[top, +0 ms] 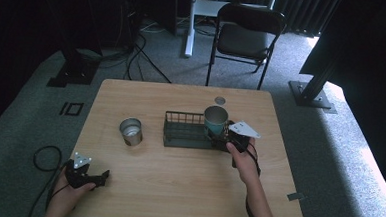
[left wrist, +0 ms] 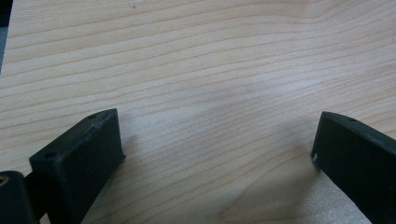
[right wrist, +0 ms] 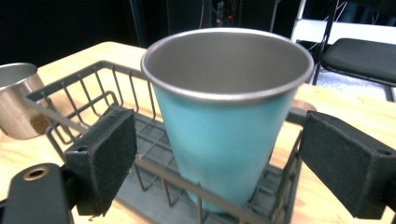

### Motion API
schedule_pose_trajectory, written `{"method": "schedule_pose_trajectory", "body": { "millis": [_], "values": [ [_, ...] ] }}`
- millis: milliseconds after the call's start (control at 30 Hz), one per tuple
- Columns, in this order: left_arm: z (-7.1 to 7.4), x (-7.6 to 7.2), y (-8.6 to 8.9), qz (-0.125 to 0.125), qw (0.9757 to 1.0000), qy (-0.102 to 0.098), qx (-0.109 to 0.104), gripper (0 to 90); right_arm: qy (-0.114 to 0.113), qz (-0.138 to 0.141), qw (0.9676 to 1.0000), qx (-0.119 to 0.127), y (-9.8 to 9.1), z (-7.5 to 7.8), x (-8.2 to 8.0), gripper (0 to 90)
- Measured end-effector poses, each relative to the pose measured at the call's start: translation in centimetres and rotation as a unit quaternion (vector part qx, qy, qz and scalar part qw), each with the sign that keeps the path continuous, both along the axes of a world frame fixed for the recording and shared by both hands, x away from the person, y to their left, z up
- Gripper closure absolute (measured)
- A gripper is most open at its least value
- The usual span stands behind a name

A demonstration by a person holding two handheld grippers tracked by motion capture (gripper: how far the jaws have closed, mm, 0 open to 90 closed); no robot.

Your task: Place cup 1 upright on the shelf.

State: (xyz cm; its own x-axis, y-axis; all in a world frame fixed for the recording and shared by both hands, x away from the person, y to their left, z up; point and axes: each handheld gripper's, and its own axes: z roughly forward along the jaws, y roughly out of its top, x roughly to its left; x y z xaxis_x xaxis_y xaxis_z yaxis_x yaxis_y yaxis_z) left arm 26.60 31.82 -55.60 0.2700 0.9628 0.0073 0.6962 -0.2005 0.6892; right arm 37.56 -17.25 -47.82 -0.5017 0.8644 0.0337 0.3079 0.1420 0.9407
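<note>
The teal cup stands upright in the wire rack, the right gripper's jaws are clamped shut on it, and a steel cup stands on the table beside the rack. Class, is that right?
Not quite. The right gripper view shows the right gripper with its jaws open, apart from the teal cup, not clamped on it. The rest holds: the cup stands upright in the wire rack, and the steel cup stands beside the rack.

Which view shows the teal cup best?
The right gripper view: the teal cup stands upright in the wire rack, between the open jaws of the right gripper. The high view shows it small at the rack's right end. The left gripper view looks at bare table.

Lab: dark curtains (top: 306, 9), floor cables (top: 138, 55)
</note>
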Motion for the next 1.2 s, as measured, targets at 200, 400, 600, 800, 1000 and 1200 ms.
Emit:
{"method": "schedule_pose_trajectory", "body": {
  "millis": [200,400,600,800,1000,1200],
  "values": [
    [0.0,0.0,0.0,0.0,1.0,0.0,0.0,2.4,-0.003,0.013,0.9999,0.001,-1.4,0.0,-1.0,11.3],
    [0.0,0.0,0.0,0.0,1.0,0.0,0.0,2.4,0.008,0.019,0.9997,0.012,-2.3,-0.3,-1.6,11.3],
    [0.0,0.0,0.0,0.0,1.0,0.0,0.0,2.5,0.011,0.033,0.9993,0.011,-3.0,-0.8,-2.0,11.3],
    [0.0,0.0,0.0,0.0,1.0,0.0,0.0,2.5,0.022,0.053,0.9984,-0.004,-4.2,-1.8,-2.7,13.0],
    [0.0,0.0,0.0,0.0,1.0,0.0,0.0,2.4,0.031,0.061,0.9976,-0.008,-5.2,-2.6,-3.2,13.0],
    [0.0,0.0,0.0,0.0,1.0,0.0,0.0,2.4,0.042,0.064,0.9969,-0.016,-6.3,-3.2,-3.7,13.0]
  ]
}}
